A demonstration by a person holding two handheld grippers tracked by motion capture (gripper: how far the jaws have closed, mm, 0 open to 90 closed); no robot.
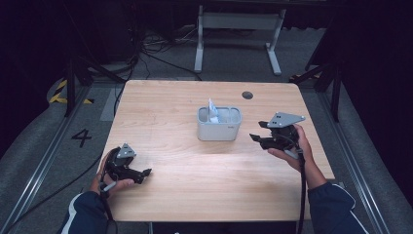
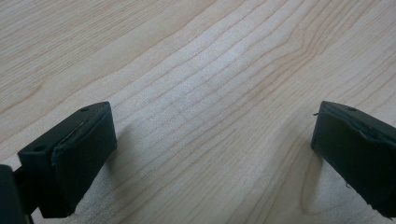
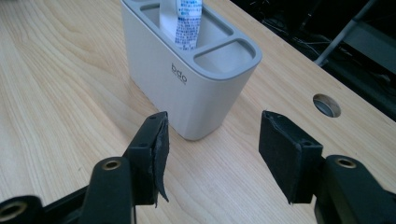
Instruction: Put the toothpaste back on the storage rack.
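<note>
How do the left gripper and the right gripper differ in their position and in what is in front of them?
The left gripper sits low at the near left part of the table, and bare wood lies between its jaws; the right gripper is held at the right, pointing at the grey holder with a tube in it. The left jaws stand wider apart than the right ones. Both are open and hold nothing.

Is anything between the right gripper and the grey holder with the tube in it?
Nothing visible: bare table lies between the right gripper, jaws open, and the grey holder with its tube.
</note>
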